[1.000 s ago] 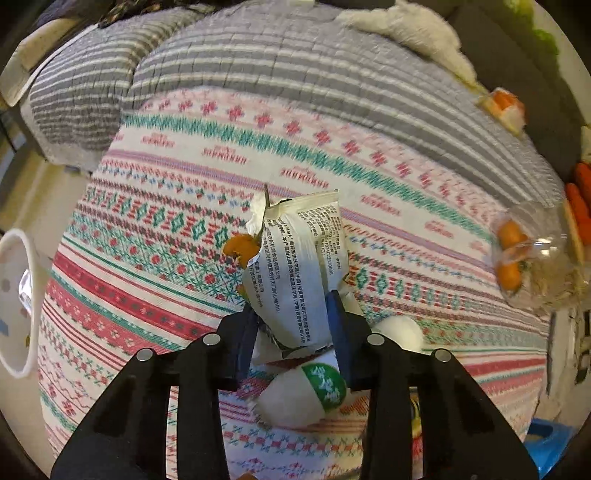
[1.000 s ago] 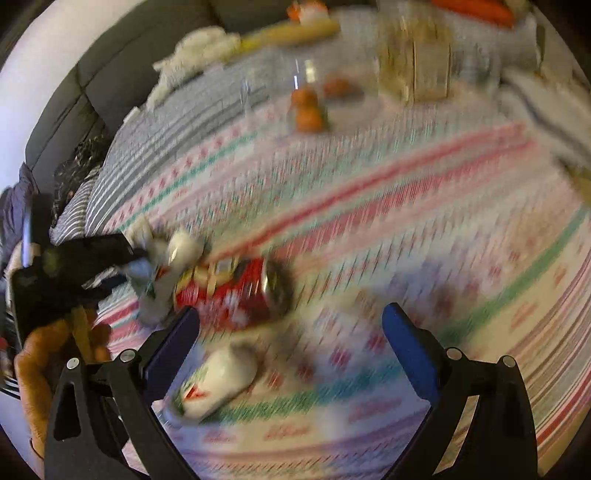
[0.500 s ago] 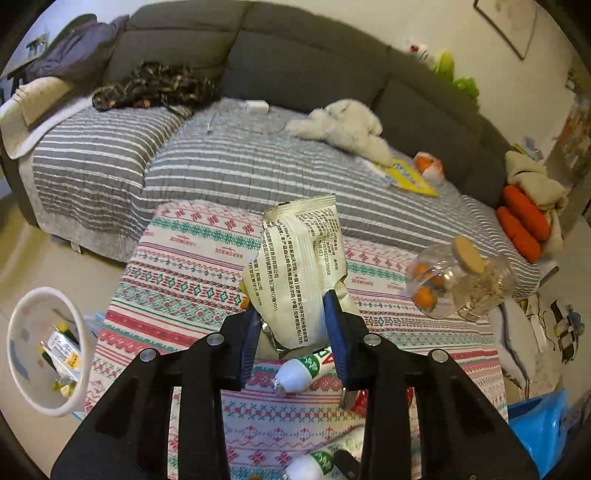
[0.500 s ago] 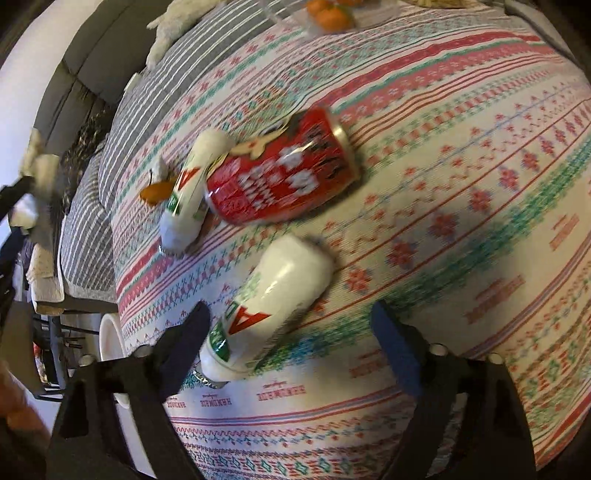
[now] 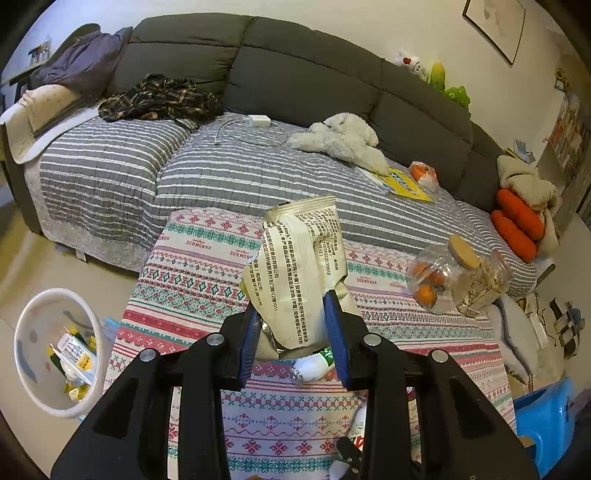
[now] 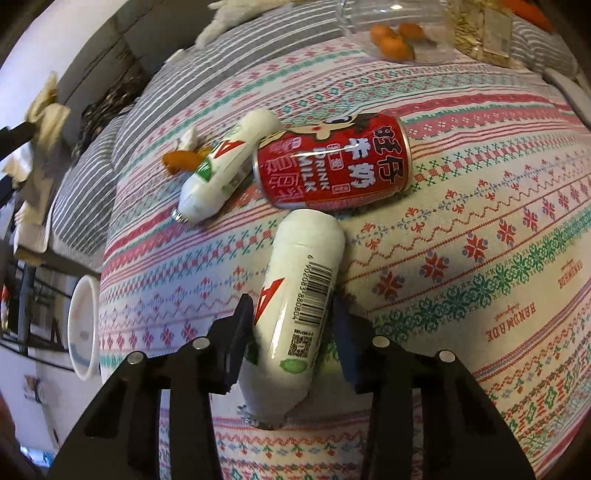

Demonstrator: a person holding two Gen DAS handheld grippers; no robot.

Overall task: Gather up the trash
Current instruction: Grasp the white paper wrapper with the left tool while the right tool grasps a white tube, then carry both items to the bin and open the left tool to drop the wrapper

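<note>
Patterned tablecloth (image 6: 480, 221), white bottle (image 6: 299, 295) between closing jaws

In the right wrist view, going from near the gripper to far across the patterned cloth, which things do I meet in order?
White bottle between the closing fingers of the right gripper → red milk can → clear jar with oranges.

sofa (image 5: 303, 85): dark grey, 12 o'clock, striped grey cover on seat
plaid shirt (image 5: 159, 99): on sofa seat, 10 o'clock
white plush toy (image 5: 343, 142): on seat, 1 o'clock
charger and cable (image 5: 255, 127): on seat, 12 o'clock
tablecloth (image 5: 199, 266): patterned, centre
clear jar (image 5: 439, 277): lying on tablecloth, 3 o'clock, oranges inside
blue stool (image 5: 546, 417): 4 o'clock
</note>
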